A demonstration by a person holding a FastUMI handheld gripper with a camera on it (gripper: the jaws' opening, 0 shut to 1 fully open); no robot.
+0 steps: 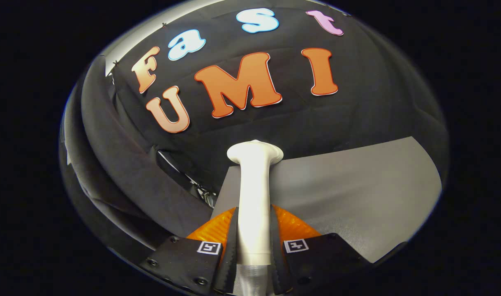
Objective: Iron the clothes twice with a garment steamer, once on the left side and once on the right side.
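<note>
Nearest: the hand-held two-finger gripper (253, 242), its two fingers drawn in narrow, each pressing on a side of the white, smooth plastic garment steamer (253, 193), so the tool is clamped between them. Each finger carries a small square black-and-white marker tag (209, 248) on its upper face, one to either side of the steamer, and toothed pad edges run along the inner faces where they meet the handle. The steamer's long, rounded handle rises straight ahead from between the fingers, with a ribbed, translucent hose section (252, 277) just below the clamped part, closest to the camera. At the far end of the handle sits the wide, flattened white steamer head (255, 151), beyond the fingertips. Behind and to the right of the handle: a flat grey table surface (349, 185), bare where visible, its near left corner meeting the steamer's shaft. To the left of the fingers and the table: a dark, thick fabric fold (123, 164), curving from near to far; whether this is the garment cannot be told. Between that fold and the table edge, a small cluster of metal parts (199, 190), too small to identify. Farthest: the black cloth booth wall (377, 94), creased, standing behind the table and the steamer head.
</note>
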